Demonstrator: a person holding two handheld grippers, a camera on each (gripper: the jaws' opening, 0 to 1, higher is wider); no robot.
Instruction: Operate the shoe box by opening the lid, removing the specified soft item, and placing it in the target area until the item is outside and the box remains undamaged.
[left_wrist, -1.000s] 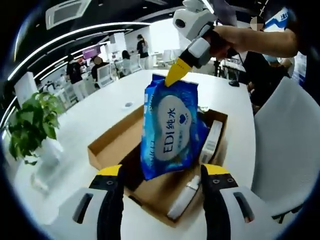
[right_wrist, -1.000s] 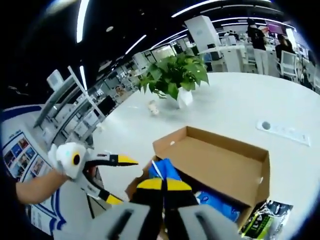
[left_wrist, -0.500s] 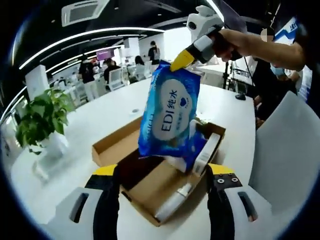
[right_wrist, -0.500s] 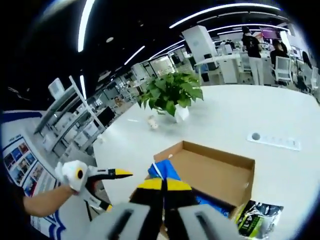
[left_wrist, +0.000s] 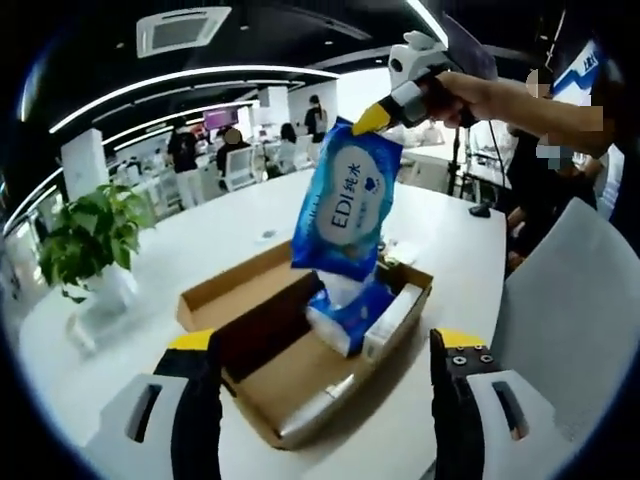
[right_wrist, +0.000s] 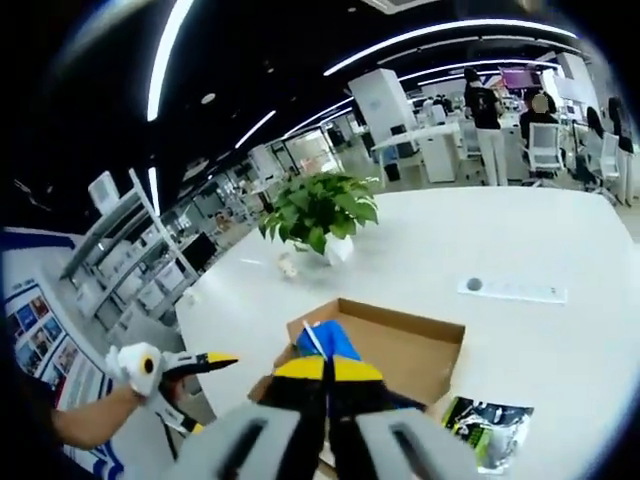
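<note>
Right tongs: yellow-tipped jaws pressed together on the top edge of one blue wipes pack, seen from the left gripper view hanging in the air above the shoe box, clear of its rim. In the right gripper view just a blue corner of the pack pokes up past the jaw tips. Left tongs: two jaws spread wide, nothing between them, hovering near the box's front edge; they also show at the lower left of the right gripper view, jaws parted.

Pack: soft glossy blue plastic, white oval label with "EDI" and Chinese characters, small heart mark, crinkled seam at top.

Box: one brown cardboard box, lid off or folded away (can't tell which), open side up on the white worktop. Inside: a second blue pack lying flat, one white carton on its edge against the right wall, one pale tube or bottle at the near wall, one dark item at left, unclear.

On the worktop: one potted plant, one black-green packet just beside the box, one white power strip
</note>
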